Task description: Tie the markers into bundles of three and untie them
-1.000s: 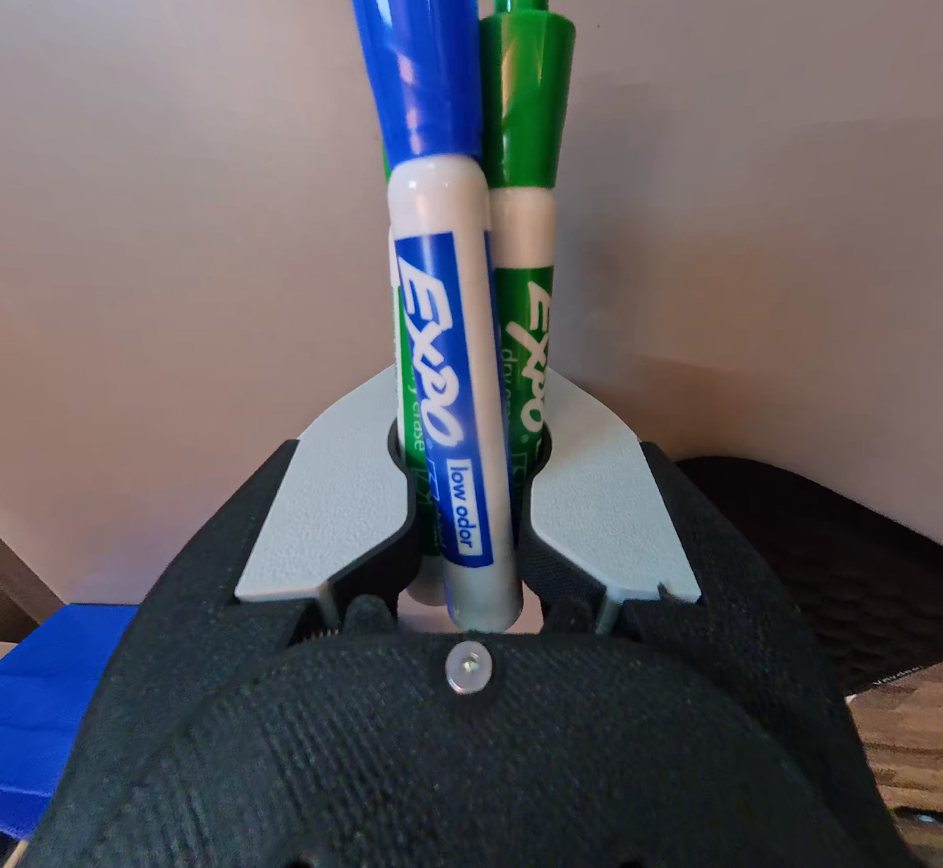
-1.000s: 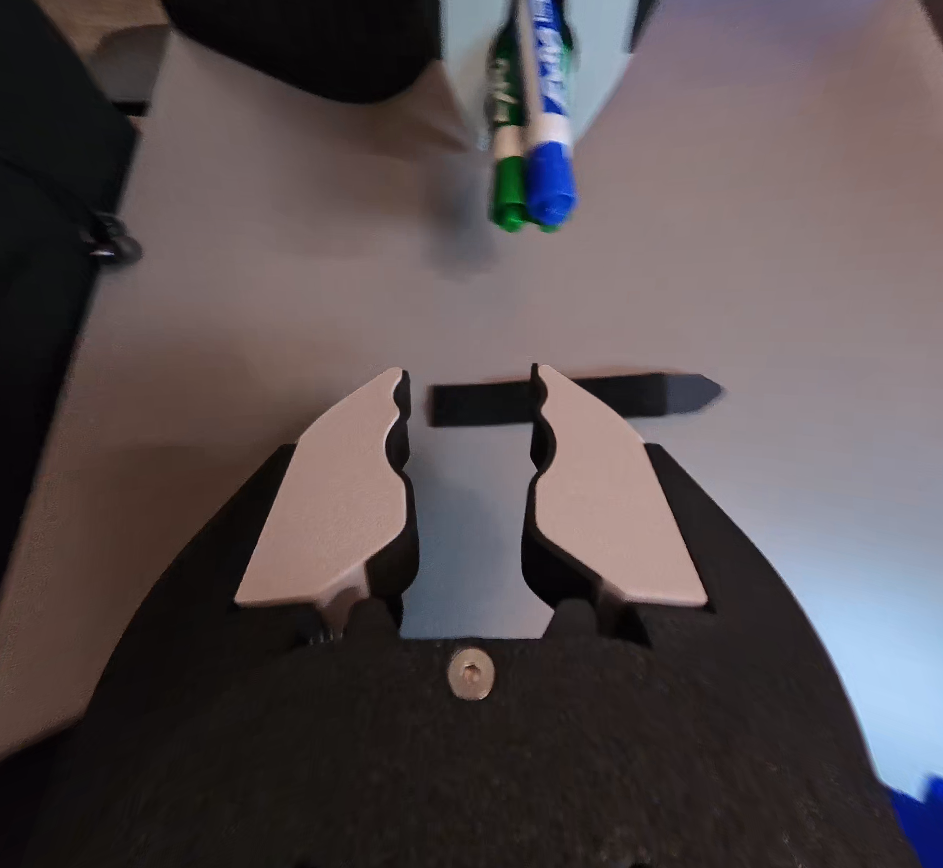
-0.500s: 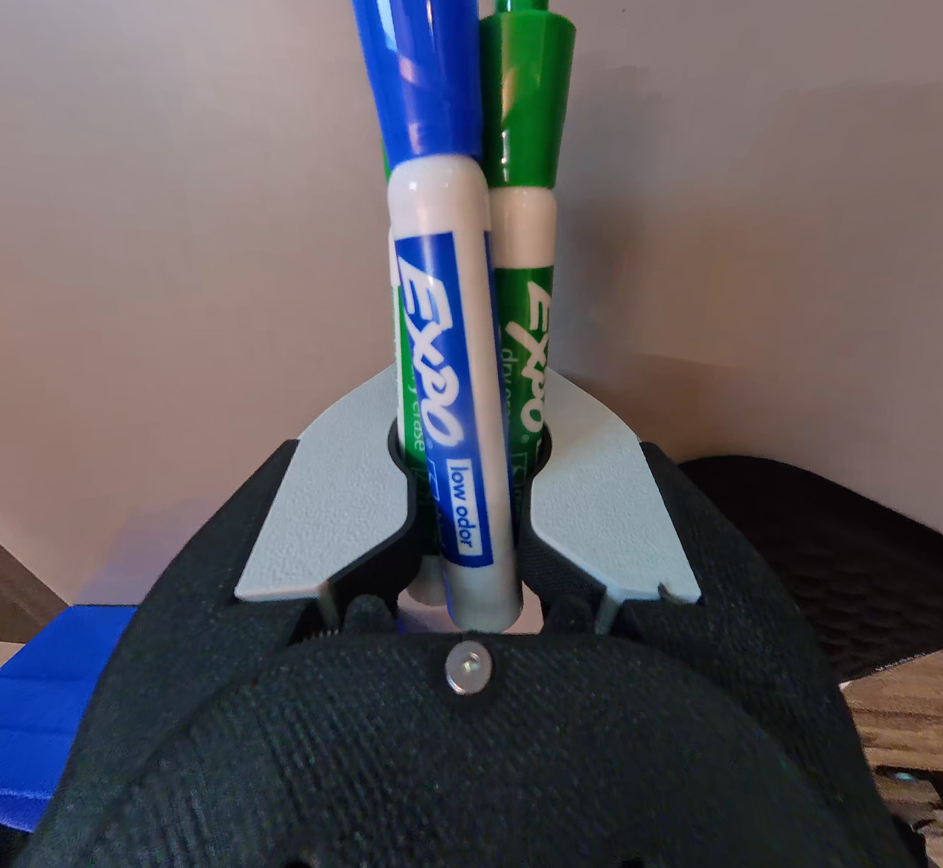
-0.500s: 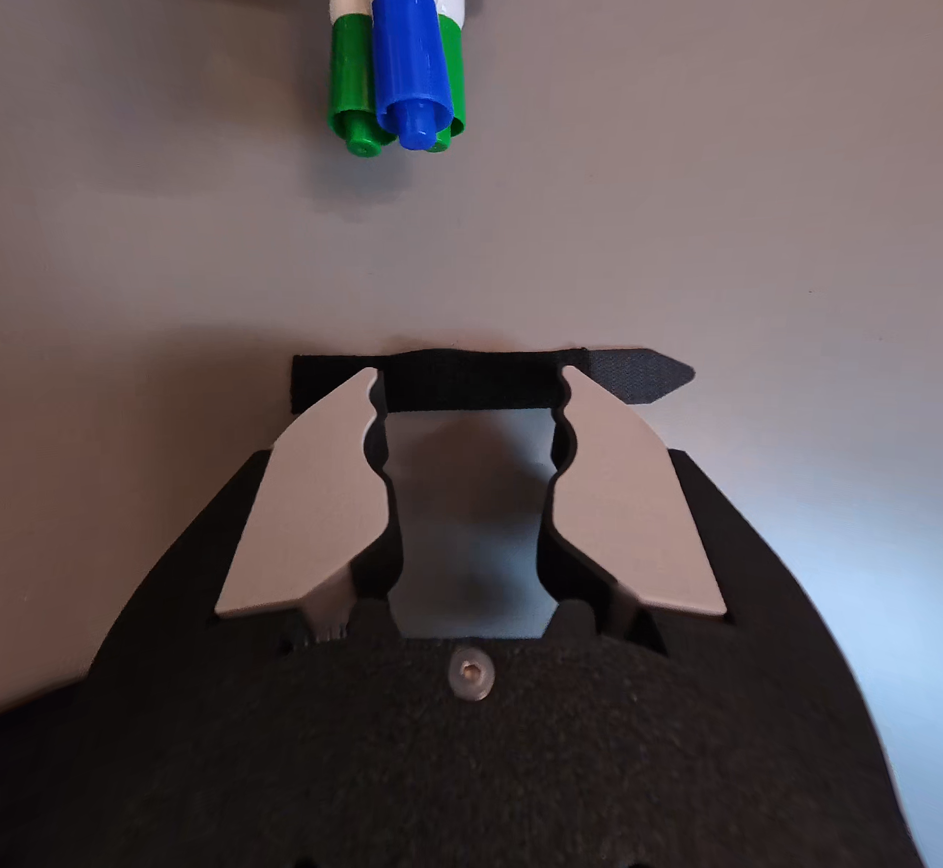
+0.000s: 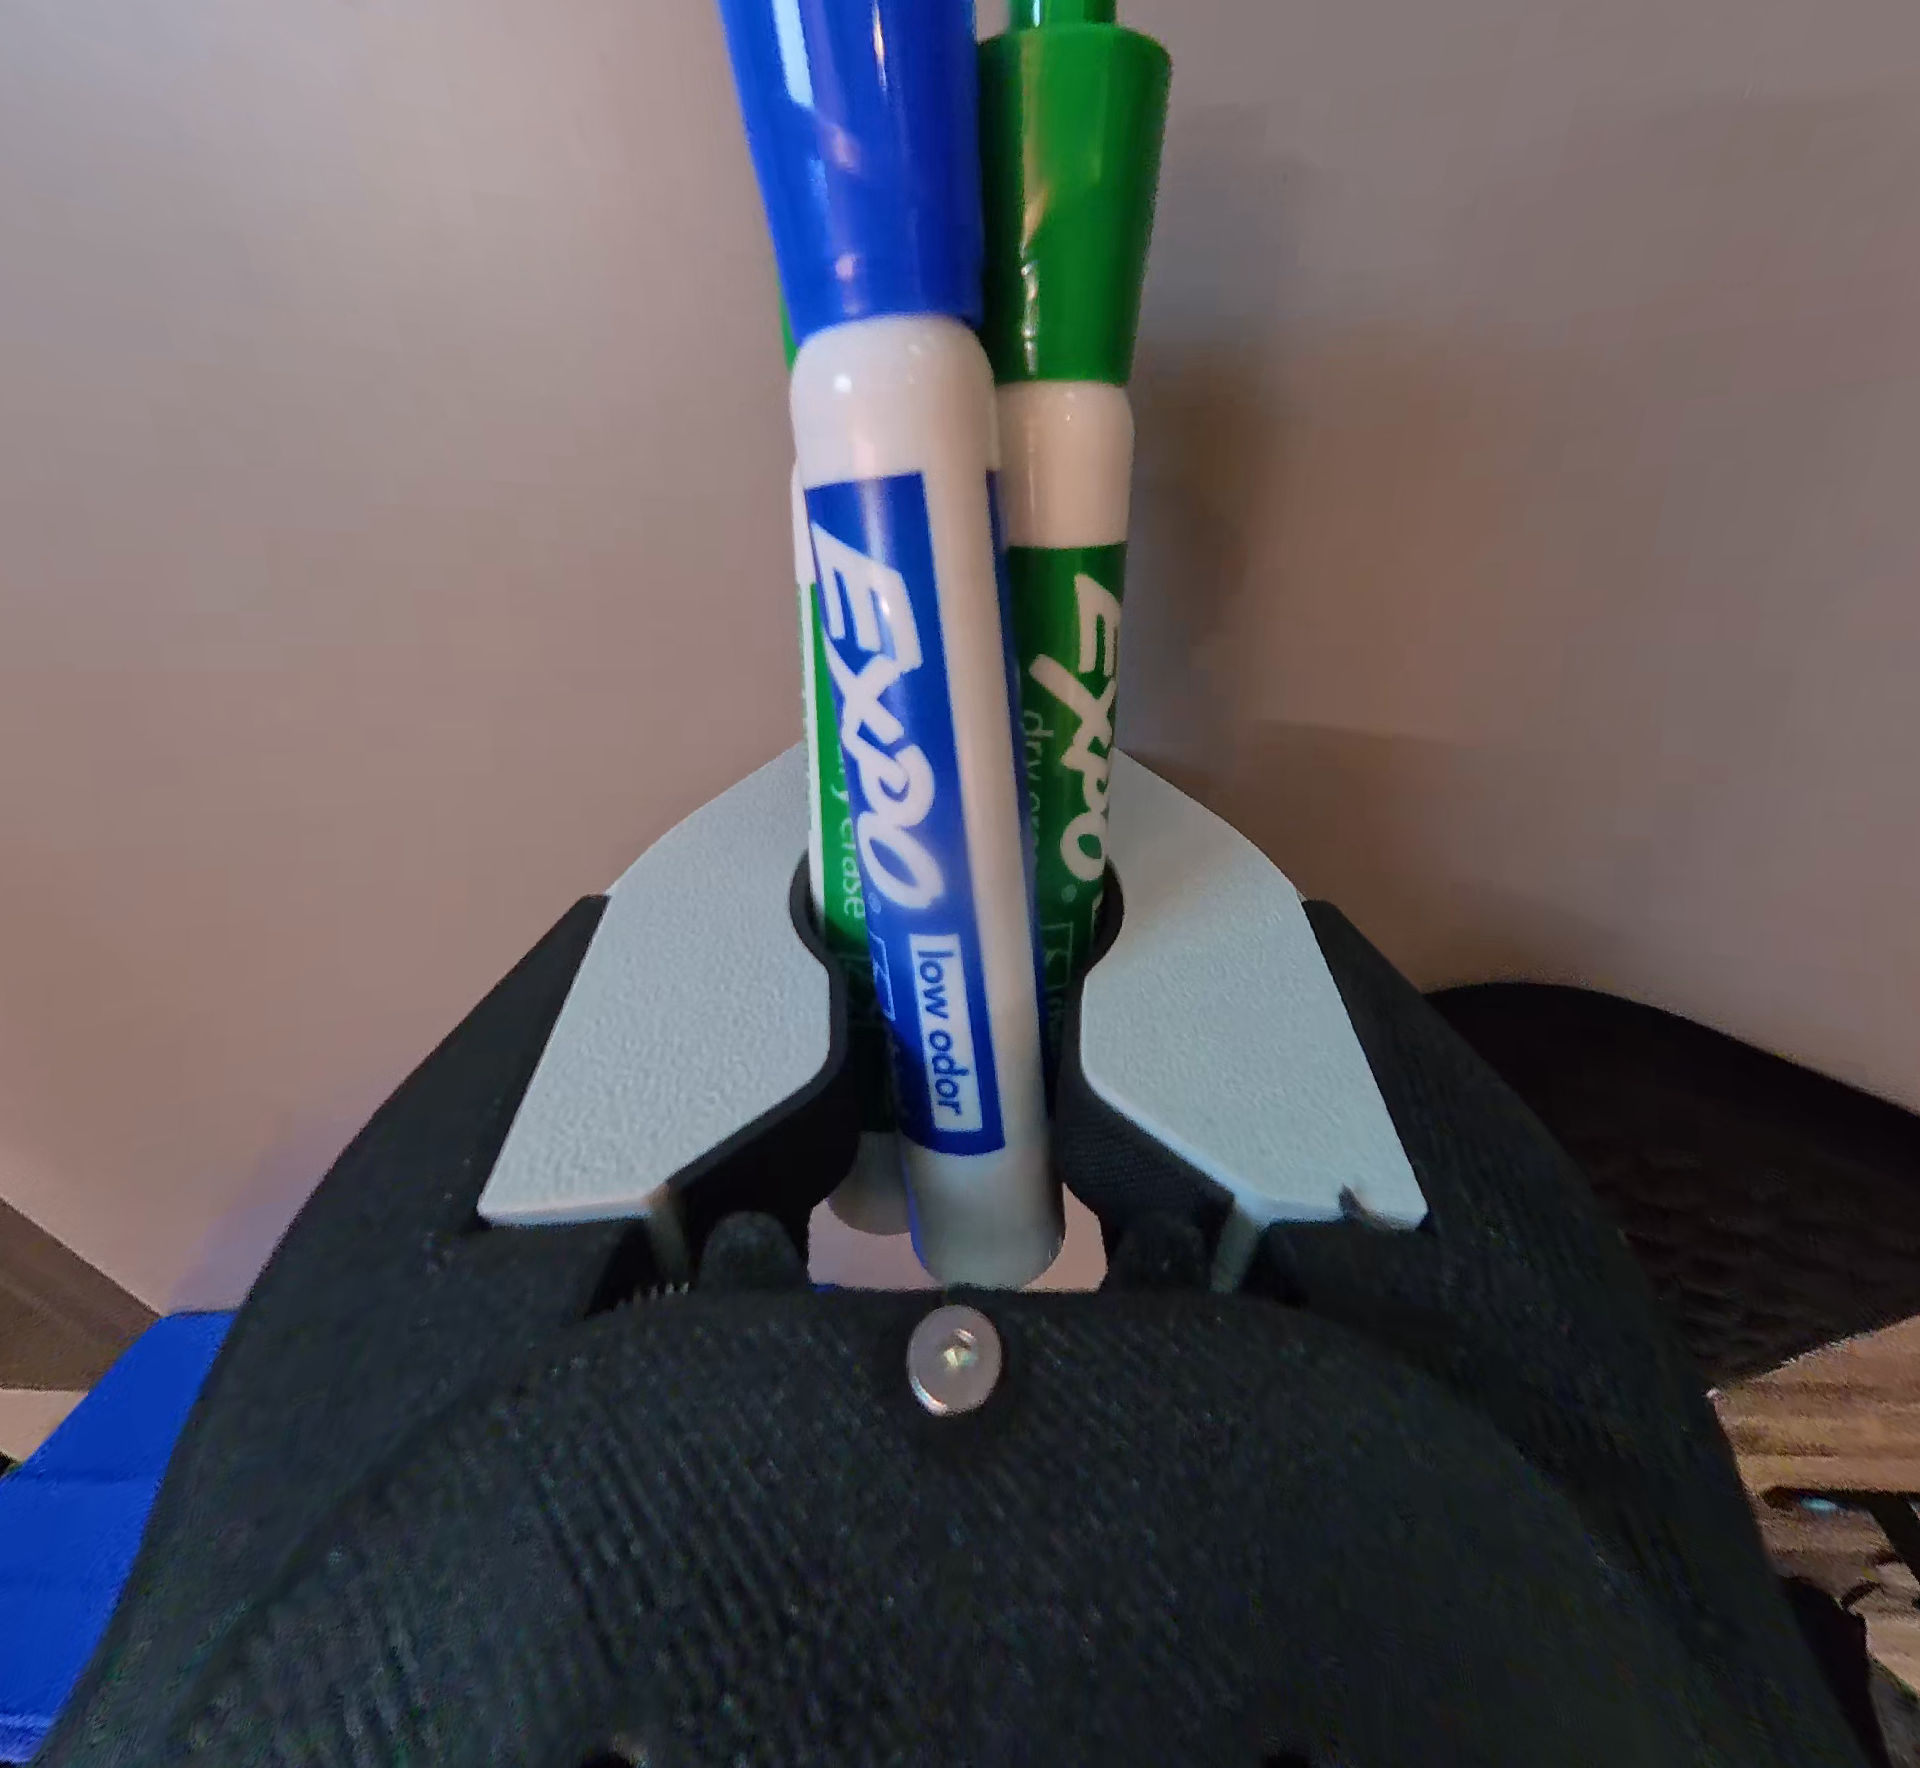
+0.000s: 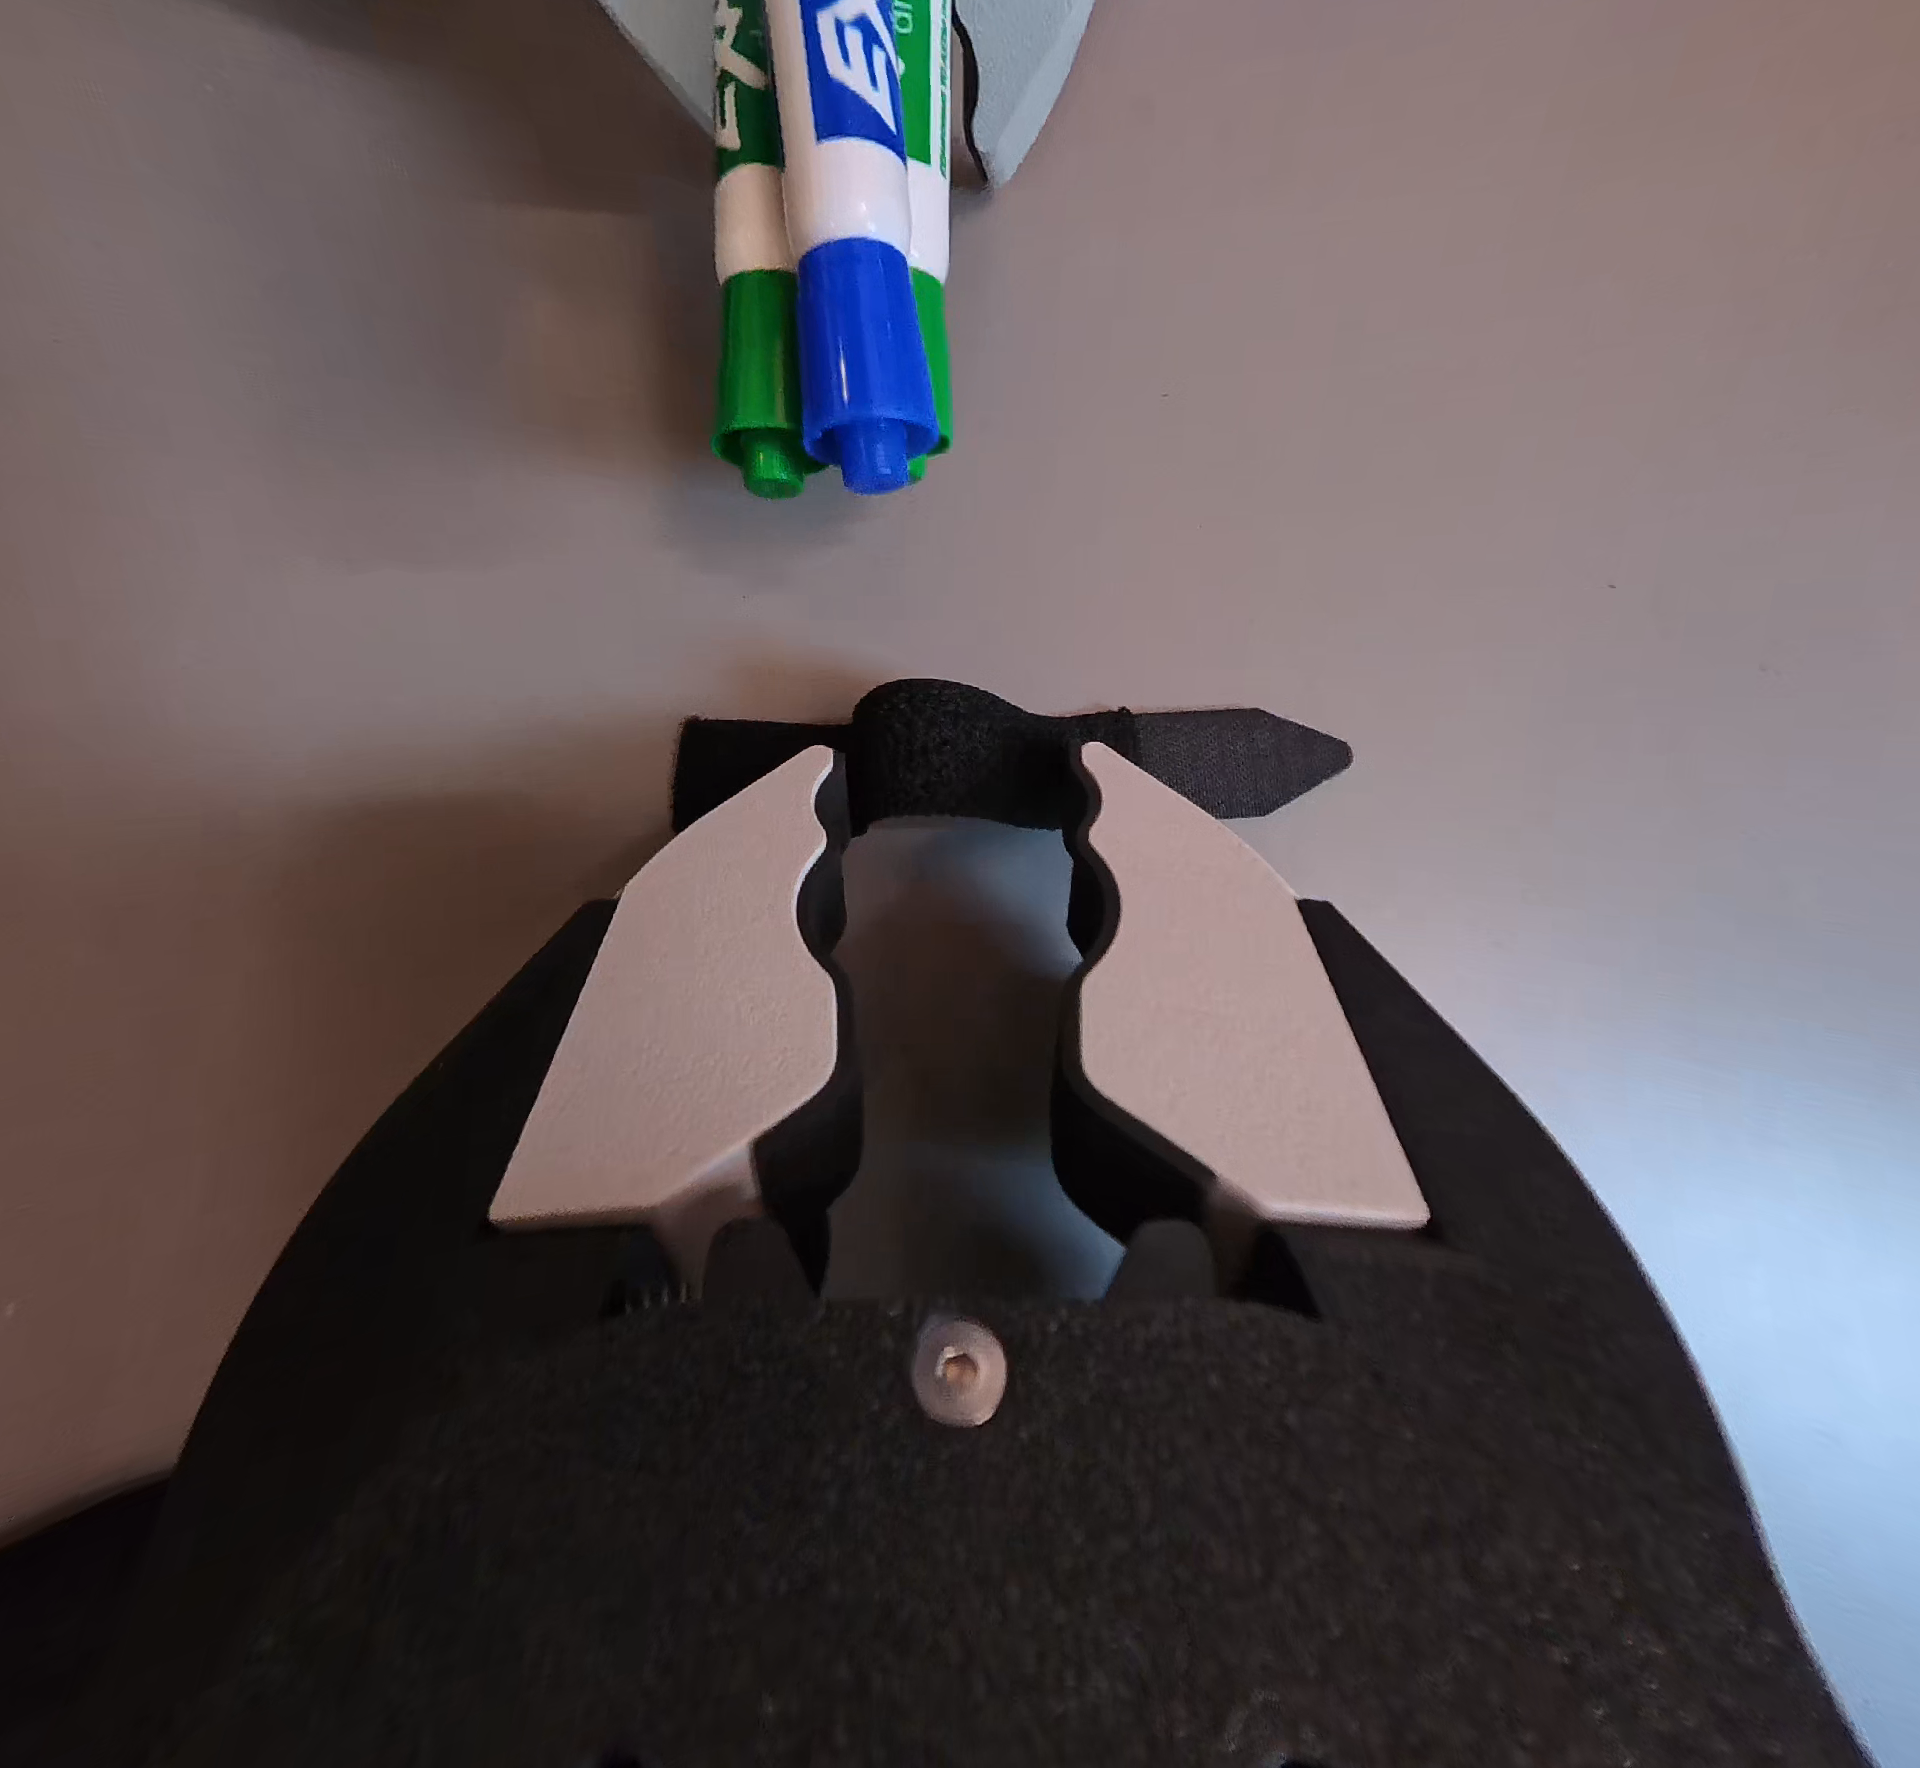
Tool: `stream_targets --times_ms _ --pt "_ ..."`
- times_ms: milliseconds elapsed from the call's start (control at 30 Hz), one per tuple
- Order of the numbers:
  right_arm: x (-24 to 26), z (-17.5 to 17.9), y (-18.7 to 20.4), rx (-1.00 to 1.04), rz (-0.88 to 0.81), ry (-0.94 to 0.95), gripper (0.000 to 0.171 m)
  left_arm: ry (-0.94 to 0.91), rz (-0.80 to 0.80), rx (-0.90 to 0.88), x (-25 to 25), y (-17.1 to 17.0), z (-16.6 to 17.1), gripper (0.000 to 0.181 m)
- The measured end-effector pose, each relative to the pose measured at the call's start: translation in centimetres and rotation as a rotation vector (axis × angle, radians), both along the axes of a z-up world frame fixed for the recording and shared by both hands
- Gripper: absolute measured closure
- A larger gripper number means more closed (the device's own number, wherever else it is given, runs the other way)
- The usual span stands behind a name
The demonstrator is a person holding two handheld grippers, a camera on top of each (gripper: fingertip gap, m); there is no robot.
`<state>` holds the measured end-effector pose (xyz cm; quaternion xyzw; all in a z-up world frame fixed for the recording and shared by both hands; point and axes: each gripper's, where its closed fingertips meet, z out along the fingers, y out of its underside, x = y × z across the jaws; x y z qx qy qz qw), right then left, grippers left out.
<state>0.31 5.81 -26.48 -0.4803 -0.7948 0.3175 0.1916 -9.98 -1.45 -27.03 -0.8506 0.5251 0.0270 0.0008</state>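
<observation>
Left gripper [image 5: 956, 897]: jaws pinching three markers [image 5: 940, 783], one blue between two green, caps pointing forward over grey table [image 6: 1455, 419].

Right gripper [image 6: 956, 778]: jaws partly closed around middle of black strap [image 6: 961, 762] lying flat; strap bunches up between tips, not visibly lifted.

Judgement: pinch strap mid-length, lift clear without dragging, keep pointed end free for wrapping. Markers steady, caps level.

Plain matte grey tabletop [image 6: 1455, 471] with a black fabric hook-and-loop strap [image 6: 1226, 762] lying flat on it around 6 o'clock, bunched up in its middle, pointed end aimed at 3 o'clock, and a black padded object [image 5: 1714, 1178] sitting on it too.
</observation>
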Motion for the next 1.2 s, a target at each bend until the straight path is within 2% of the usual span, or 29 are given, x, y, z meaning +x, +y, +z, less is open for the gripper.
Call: stream_targets --times_ms 167,300,433,633,967,1200 --pt "-0.1 0.1 -0.1 -0.017 0.02 0.005 0.131 0.042 -0.041 -0.057 0.3 0.3 -0.1 0.138" --pt "-0.4 0.2 0.0 -0.026 0.015 0.033 0.147 0.044 -0.053 -0.072 0.6 0.8 -0.1 0.138" --pt "-0.5 0.4 0.0 -0.032 0.022 0.049 0.151 0.034 -0.05 -0.077 0.7 0.9 -0.1 0.138" --pt "-0.4 1.0 -0.3 -0.099 0.028 0.083 0.149 0.028 -0.04 -0.067 0.7 0.9 -0.1 0.138" --pt "-0.4 3.7 -0.8 -0.389 0.017 0.162 0.147 0.031 -0.044 -0.068 0.8 1.1 -0.1 0.138" --pt "-0.7 4.9 -1.4 -0.464 0.04 0.192 0.145 0.034 -0.052 -0.064 0.9 1.2 0.2 0.138"
